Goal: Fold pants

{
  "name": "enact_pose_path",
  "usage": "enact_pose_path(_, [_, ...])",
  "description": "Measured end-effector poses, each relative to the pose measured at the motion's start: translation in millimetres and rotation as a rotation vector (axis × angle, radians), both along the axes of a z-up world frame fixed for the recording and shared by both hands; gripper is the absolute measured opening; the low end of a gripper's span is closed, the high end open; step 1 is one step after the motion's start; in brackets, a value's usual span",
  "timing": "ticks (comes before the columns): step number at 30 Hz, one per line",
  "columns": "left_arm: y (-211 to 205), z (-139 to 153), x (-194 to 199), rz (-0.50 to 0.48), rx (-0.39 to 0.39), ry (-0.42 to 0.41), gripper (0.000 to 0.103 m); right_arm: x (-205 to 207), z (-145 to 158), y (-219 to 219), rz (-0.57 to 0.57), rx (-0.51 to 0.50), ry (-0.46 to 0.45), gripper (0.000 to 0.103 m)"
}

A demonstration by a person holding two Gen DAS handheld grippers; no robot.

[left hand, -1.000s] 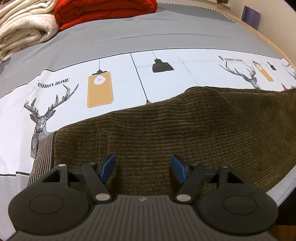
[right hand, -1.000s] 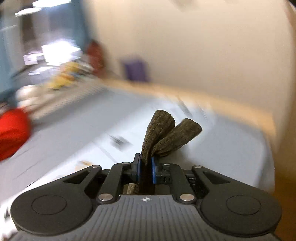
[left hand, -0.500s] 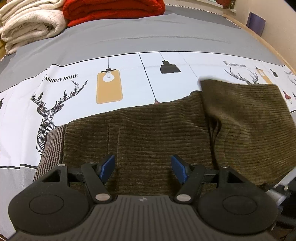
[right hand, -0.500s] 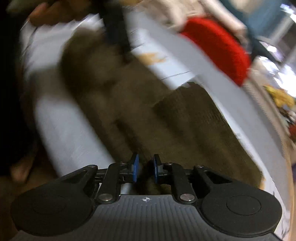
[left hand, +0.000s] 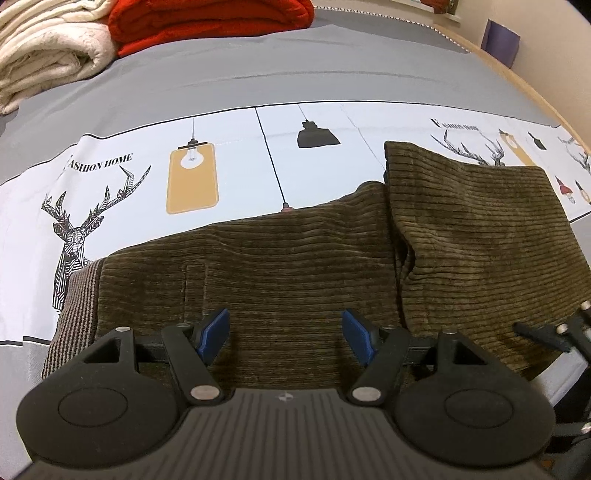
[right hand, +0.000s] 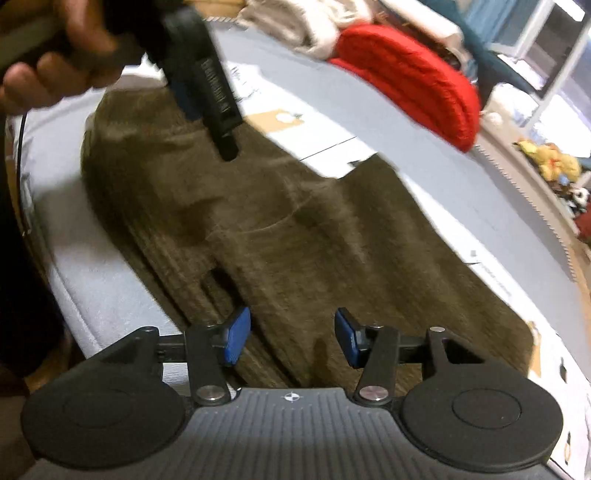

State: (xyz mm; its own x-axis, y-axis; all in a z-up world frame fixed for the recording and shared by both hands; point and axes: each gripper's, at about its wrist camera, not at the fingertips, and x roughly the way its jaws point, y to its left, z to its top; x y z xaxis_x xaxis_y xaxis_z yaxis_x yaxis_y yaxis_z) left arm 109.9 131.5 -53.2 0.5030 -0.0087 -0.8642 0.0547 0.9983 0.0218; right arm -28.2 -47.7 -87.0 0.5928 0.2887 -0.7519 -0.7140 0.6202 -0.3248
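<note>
Olive ribbed corduroy pants (left hand: 295, 266), leg end now folded over at frame right, right gripper (right hand: 291, 339) fingers opening, cloth released, left gripper (left hand: 286, 334) fingers wide, empty, printed bed (left hand: 258, 74) cover

Loads of bare bed (left hand: 258, 74) past the pants (left hand: 295, 266), only the folded red blanket (left hand: 207, 18) and cream blanket (left hand: 48, 51) hog the far end.

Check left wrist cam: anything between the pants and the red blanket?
Only bedding in the left wrist view: beyond the pants, the white printed band, then plain grey cover up to the red blanket.
</note>
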Motion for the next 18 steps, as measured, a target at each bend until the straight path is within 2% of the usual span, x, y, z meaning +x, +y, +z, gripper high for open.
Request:
enact_pose_path(2, [1.5, -0.8, -0.2, 0.003, 0.004, 0.002, 0.073, -1.1, -5.2, 8.8, 0.024, -0.035, 0.007, 0.047])
enact_pose_path(3, [2.6, -1.0, -0.2, 0.006, 0.003, 0.002, 0.073, -2.1, -5.8, 11.3, 0.039, -0.046, 0.003, 0.039])
enact_pose_path(4, [3.8, -0.9, -0.2, 0.008, 0.001, 0.002, 0.073, -4.4, -3.6, 12.1, 0.062, -0.040, 0.006, 0.007])
enact_pose_path(8, [7.0, 1.1, 1.6, 0.013, -0.014, -0.004, 0.073, -20.6, 12.5, 0.5, 0.167, -0.034, -0.040, 0.007])
enact_pose_path(11, [5.0, 1.5, 4.7, 0.010, -0.033, -0.003, 0.073, -29.5, 4.5, -14.8, 0.208, -0.061, 0.042, 0.008])
enact_pose_path(13, [-0.9, 2.0, 7.1, 0.000, -0.042, -0.004, 0.073, -34.7, -0.9, -21.2, 0.206, -0.073, 0.027, 0.008])
enact_pose_path(15, [-8.6, 3.1, 8.9, -0.014, -0.054, -0.013, 0.073, -31.3, 9.3, -28.7, 0.158, 0.005, 0.053, 0.010])
enact_pose_path(18, [-23.0, 7.6, 10.0, -0.046, -0.095, -0.041, 0.071, -16.7, 38.0, -52.9, 0.019, 0.200, 0.104, 0.034])
